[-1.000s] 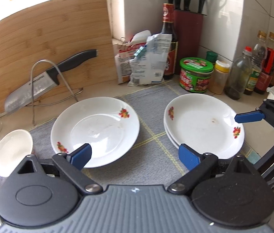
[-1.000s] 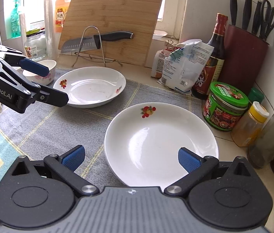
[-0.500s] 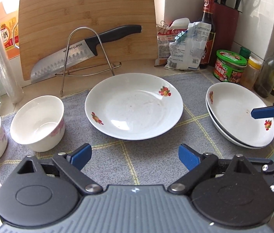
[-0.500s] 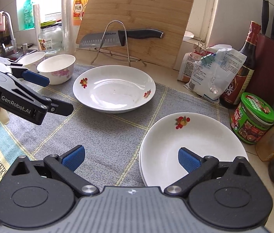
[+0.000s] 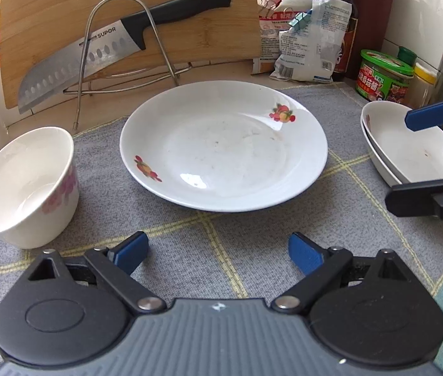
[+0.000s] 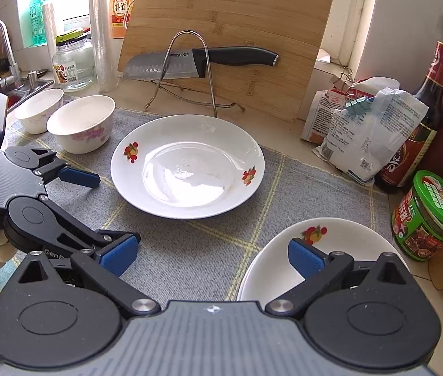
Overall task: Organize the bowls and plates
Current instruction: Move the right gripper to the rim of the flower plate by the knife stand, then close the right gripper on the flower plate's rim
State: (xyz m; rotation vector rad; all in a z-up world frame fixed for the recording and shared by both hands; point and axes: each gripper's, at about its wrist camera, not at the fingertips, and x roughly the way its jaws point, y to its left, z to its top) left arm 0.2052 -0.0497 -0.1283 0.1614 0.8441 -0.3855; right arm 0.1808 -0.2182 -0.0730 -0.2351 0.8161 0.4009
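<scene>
Two bowls stand left of the lone plate, the landmark on the grey mat; a stack of two plates lies right of it. Nearest the lone plate is the left gripper, jaws wide and empty, with the plate straight ahead just past its fingertips. Over the stack's near rim the right gripper hangs, equally wide, gripping nothing. My guess: the left takes the lone plate's near rim.
</scene>
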